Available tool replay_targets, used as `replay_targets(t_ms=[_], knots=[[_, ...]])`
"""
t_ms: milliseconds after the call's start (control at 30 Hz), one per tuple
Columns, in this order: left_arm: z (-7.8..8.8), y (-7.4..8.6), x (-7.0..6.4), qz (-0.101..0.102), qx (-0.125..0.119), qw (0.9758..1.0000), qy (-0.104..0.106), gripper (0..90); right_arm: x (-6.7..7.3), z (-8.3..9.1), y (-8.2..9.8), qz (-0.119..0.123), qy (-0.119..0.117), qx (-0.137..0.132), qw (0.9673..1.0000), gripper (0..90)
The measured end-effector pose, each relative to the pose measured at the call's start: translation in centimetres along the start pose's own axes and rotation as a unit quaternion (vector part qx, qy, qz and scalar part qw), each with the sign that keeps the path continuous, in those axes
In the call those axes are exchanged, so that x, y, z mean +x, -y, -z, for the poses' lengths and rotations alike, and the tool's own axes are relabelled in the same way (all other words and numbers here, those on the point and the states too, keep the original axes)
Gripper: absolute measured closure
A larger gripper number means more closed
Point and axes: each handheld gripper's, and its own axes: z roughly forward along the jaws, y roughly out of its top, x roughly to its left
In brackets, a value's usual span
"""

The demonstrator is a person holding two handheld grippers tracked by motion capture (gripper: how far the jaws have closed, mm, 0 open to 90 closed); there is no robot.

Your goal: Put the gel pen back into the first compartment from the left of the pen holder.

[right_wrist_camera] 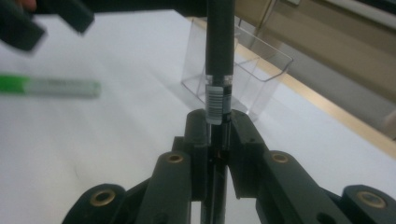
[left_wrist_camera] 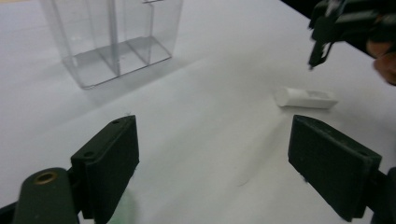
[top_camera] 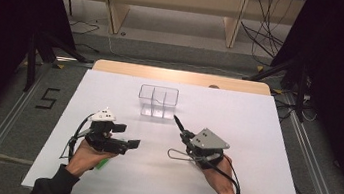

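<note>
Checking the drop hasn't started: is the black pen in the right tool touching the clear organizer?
Apart. In the high view the black pen held by the right tool ends short of the clear organizer, with white table showing between them.

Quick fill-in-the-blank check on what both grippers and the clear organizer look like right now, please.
1. The right gripper is shut on a black ____.
2. The left gripper has its jaws ____, with nothing between them.
3. The clear organizer on the white table holds ____.
4. The small eraser is ____ in colour.

Missing words: pen; open; nothing; white
</note>
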Motion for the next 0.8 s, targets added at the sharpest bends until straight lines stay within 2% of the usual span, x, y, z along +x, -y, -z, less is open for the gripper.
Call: replay_targets(t_ms=[100, 133, 200, 367, 533, 633, 800], knots=[[-0.1, 0.6, 0.2, -0.001, 0.002, 0.9999, -0.011, 16.0, -0.7, -0.6, -0.7, -0.050, -0.019, -0.011, 0.9985, 79.5], [-0.1, 0.7, 0.2, -0.004, 0.004, 0.9999, -0.013, 16.0, -0.9, -0.9, -1.0, -0.057, -0.021, -0.014, 0.9981, 79.5], [0.0, 1.0, 0.3, -0.006, 0.007, 0.9998, -0.019, 15.9, -1.1, -1.5, -1.5, -0.062, -0.022, -0.009, 0.9978, 79.5], [0.2, 1.9, 0.5, -0.003, 0.004, 0.9996, -0.028, 15.9, -1.6, -2.9, -2.4, -0.102, -0.046, -0.021, 0.9935, 79.4], [0.4, 2.8, 0.8, 0.004, 0.005, 0.9993, -0.036, 15.9, -2.4, -4.5, -3.4, -0.132, -0.052, -0.024, 0.9896, 79.4], [0.5, 3.4, 0.9, 0.009, 0.007, 0.9987, -0.049, 15.9, -2.9, -5.2, -4.1, -0.155, -0.059, -0.029, 0.9856, 79.4], [0.7, 3.9, 1.3, 0.026, 0.008, 0.9982, -0.053, 15.9, -3.4, -6.3, -5.3, -0.164, -0.059, -0.030, 0.9843, 79.4]])
